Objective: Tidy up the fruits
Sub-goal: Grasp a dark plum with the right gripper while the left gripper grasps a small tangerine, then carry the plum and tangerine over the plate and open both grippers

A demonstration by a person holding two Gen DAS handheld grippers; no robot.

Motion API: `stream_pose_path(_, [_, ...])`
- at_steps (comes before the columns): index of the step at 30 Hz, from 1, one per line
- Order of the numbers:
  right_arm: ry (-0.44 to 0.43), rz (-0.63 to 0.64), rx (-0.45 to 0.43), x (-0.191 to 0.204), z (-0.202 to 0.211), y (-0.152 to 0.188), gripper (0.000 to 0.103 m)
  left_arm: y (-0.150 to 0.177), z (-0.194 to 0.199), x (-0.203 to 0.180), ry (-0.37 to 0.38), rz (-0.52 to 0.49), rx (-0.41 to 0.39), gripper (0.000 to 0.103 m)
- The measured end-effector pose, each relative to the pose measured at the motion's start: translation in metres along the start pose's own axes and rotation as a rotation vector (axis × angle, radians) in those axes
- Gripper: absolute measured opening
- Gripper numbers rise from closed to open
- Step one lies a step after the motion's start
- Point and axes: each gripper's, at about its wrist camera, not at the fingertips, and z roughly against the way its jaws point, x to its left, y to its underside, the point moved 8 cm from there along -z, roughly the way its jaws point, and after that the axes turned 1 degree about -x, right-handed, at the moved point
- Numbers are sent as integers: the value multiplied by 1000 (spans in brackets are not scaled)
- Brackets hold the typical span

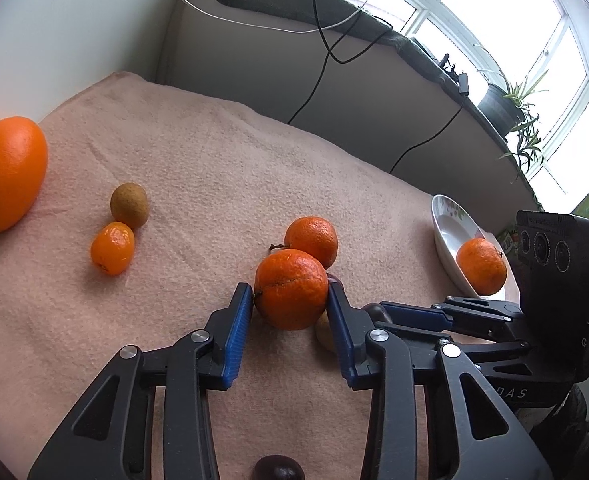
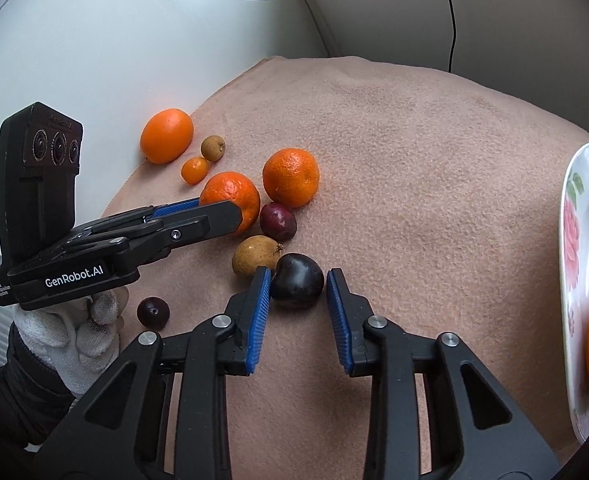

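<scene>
Blanket [image 2: 414, 160]: a fuzzy, peach-pink cloth is spread over the whole work surface; a nubby pile and shallow creases are seen near its far edge.
Plate [image 1: 450, 236]: a glossy white ceramic dish, oval in the fisheye view, is printed with pink roses and green leaves on the rim; it is set at the blanket's right edge.
Left gripper [image 1: 290, 300]: black angular arms are tipped with ribbed blue pads; both pads are pressed against the sides of a mandarin, so the fruit is clamped.
Right gripper [image 2: 298, 286]: of the same build; a dark plum lies between its pads, the left pad touching the skin, a narrow gap seen at the right pad, so no grip is made.
Gloved hand [image 2: 74, 332]: a white knit glove and black sleeve are seen under the left gripper's body.
Large orange [image 1: 6, 172]: smooth, elongated, laid at the far left of the blanket.
Mandarin [image 1: 290, 288]: round, dimpled, creased across its face.
Second mandarin [image 1: 314, 240]: pebbled peel, touching the first from behind.
Mandarin on plate [image 1: 482, 266]: rested in the dish.
Dark plum [image 2: 296, 280]: smooth, near-black, faintly glossy.
Tan fruit [image 2: 254, 256]: matte, rounded, stub-stemmed, just beside the plum.
Purple fruit [image 2: 278, 220]: small, shiny, reddish.
Small dark fruit [image 2: 153, 312]: round, lying alone near the glove.
Kumquat [image 1: 112, 247]: small, oval, shiny.
Brown fruit [image 1: 129, 205]: rough, dull, touching the kumquat.
</scene>
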Motion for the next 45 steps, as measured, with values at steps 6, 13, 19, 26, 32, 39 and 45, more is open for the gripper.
stream_pose_path(6, [32, 30, 7, 4, -2, 0, 31, 0, 2, 0, 5, 0, -5, 37])
stream_pose_path(13, [75, 58, -1, 10, -1, 1, 28, -4, 7, -6, 13, -12, -22, 36])
stream_pose_path(19, [80, 43, -56, 7, 24, 3, 28, -7, 12, -24, 28, -40, -36, 36])
stream_pose_path(26, [111, 3, -156, -10, 75, 2, 28, -12, 5, -58, 74, -82, -38, 36])
stream_pose_path(32, [176, -16, -234, -26, 116, 2, 28, -12, -9, -92, 121, -114, -26, 36])
stream_pose_path(39, [268, -54, -301, -58, 159, 5, 28, -17, -29, -129, 159, -163, -7, 36])
stream_pose_path(45, [341, -102, -326, -93, 185, 8, 28, -19, -43, -155, 180, -202, 1, 36])
